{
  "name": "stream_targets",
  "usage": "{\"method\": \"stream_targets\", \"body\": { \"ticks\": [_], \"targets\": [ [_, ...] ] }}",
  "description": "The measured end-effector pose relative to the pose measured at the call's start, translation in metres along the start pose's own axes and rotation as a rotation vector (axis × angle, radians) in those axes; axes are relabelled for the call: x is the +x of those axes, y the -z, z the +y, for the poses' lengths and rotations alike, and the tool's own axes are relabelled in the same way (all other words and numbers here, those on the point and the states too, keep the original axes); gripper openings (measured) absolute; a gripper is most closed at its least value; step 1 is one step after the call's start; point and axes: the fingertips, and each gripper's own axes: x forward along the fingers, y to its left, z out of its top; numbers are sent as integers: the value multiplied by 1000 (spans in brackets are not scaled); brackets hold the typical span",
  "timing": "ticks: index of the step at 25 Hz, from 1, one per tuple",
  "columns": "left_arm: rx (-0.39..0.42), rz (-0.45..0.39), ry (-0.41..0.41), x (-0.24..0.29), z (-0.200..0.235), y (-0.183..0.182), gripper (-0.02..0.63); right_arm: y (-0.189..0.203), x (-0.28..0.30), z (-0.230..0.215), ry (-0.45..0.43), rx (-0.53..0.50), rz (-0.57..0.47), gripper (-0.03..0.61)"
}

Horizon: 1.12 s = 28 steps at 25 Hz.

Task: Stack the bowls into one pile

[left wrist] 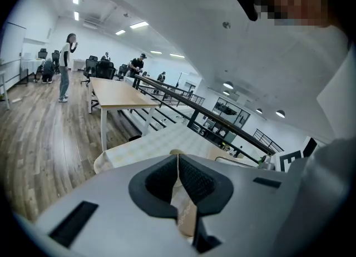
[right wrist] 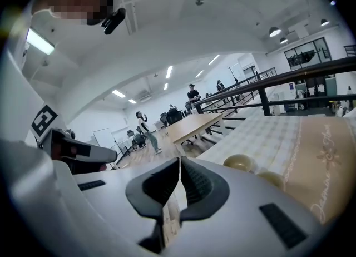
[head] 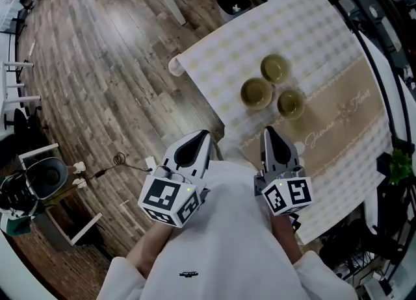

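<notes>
Three olive-green bowls stand apart in a close cluster on the checked tablecloth [head: 305,19]: one at the back [head: 275,68], one at the left [head: 256,93], one at the right [head: 290,102]. None is stacked. My left gripper [head: 201,135] is shut and empty, held close to my body off the table's near-left edge. My right gripper [head: 268,130] is also shut and empty, over the table's near edge, short of the bowls. In the right gripper view two bowls [right wrist: 239,163] [right wrist: 272,179] show just past the shut right gripper [right wrist: 179,161]. The left gripper [left wrist: 178,157] points toward the table.
A beige runner [head: 344,117] with script crosses the cloth beside the bowls. A black bin [head: 233,1] stands on the wooden floor beyond the table. A plant [head: 400,162] is at the right edge. A long wooden table [left wrist: 119,94], railings and people are farther off.
</notes>
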Motion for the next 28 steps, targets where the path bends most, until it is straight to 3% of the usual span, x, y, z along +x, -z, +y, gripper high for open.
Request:
{"method": "stream_targets", "body": {
  "ticks": [4, 8, 14, 19, 28],
  "targets": [
    [-42, 6, -26, 9, 17, -12, 26, 1, 6, -17, 31, 1, 31, 37],
    [-57, 7, -20, 29, 33, -23, 26, -2, 11, -28, -1, 25, 18, 38],
    [-94, 56, 28, 65, 41, -21, 26, 0, 24, -41, 52, -68, 53, 38],
    [-77, 103, 56, 90, 39, -9, 26, 8, 40, -51, 72, -130, 99, 38],
    [-61, 203, 112, 131, 40, 29, 26, 33, 65, -76, 161, -23, 119, 38]
  ]
}}
